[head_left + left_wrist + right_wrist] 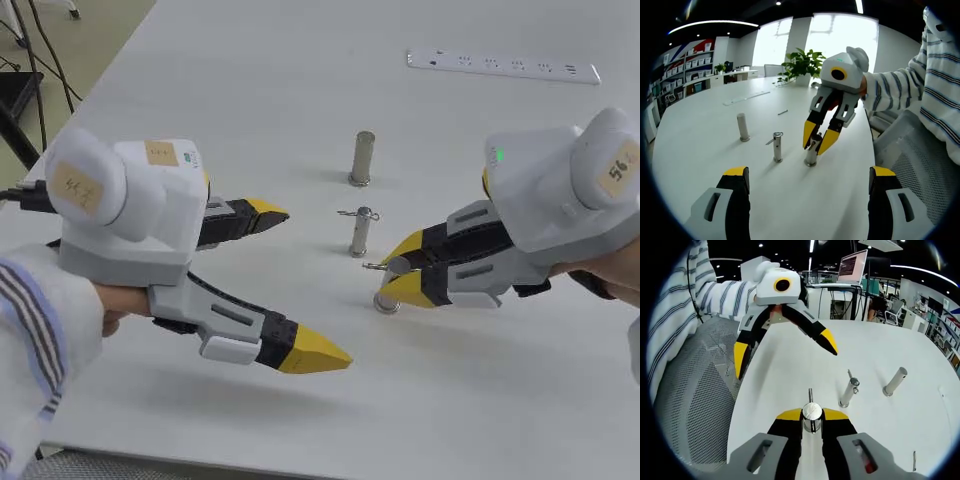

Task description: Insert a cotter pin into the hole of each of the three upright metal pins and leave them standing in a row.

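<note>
Right hand-held gripper (398, 268) clamped on nearest upright grey metal pin (386, 302); thin cotter pin (372, 266) protrudes horizontally toward left hand-held gripper (308, 284), jaws wide apart.

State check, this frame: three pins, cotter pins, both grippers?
far pin: upright, no cotter pin in it.
middle pin: upright, cotter pin through its hole.
near pin: upright, clamped near its top.
second cotter pin: end sticks out at the near pin's top; cannot tell if fully seated.
right gripper: fingers shut on near pin.
left gripper: open, empty.
</note>
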`<state>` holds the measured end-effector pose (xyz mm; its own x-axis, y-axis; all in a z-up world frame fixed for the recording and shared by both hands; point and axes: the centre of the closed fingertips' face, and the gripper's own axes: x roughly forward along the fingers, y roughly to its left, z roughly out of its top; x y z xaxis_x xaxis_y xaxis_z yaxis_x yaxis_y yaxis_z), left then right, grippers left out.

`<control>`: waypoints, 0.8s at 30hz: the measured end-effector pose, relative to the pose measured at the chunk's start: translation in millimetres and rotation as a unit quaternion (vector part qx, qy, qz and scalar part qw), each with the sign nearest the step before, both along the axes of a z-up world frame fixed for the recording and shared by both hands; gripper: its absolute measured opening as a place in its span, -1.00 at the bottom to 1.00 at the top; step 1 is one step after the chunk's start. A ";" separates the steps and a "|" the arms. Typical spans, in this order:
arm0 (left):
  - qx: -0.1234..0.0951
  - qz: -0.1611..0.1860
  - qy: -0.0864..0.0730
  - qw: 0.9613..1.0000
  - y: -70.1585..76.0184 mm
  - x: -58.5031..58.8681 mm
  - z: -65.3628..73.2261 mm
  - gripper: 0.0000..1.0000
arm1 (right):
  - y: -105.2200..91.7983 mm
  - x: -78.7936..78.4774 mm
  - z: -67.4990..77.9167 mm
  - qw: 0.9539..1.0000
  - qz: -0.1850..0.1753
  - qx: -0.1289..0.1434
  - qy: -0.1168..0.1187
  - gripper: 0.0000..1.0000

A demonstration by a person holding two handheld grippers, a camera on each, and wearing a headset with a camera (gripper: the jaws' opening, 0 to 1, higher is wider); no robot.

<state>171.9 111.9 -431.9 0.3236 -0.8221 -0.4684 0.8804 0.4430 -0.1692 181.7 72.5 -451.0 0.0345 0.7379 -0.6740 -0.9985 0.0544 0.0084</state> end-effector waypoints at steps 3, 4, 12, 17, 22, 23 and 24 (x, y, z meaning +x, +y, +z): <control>-0.001 0.002 0.003 1.000 1.0 0.4 0.1 0.98 | 0.0 -0.2 0.2 1.000 -0.004 0.000 -0.002 -0.83; 0.000 0.003 0.002 1.000 1.1 0.5 0.2 0.98 | 0.0 -0.3 0.3 1.000 -0.004 0.000 -0.003 -0.83; 0.003 0.001 0.003 1.000 1.5 -0.6 -0.2 0.98 | -1.6 0.6 0.6 1.000 -0.011 -0.002 -0.007 -0.84; 0.003 -0.001 0.003 1.000 0.4 -0.5 -0.1 0.98 | -3.7 1.6 1.8 1.000 -0.011 0.000 -0.011 -0.85; 0.007 -0.003 0.016 1.000 0.2 -2.2 -4.8 0.98 | -3.3 5.1 12.6 1.000 -0.021 0.009 -0.014 -0.84; 0.010 -0.008 0.013 1.000 0.0 -2.9 -5.5 0.98 | -2.9 5.6 14.7 1.000 -0.021 0.012 -0.014 -0.84; 0.011 -0.009 0.012 1.000 -0.2 -3.1 -5.6 0.98 | -2.8 6.4 16.5 1.000 -0.022 0.014 -0.015 -0.84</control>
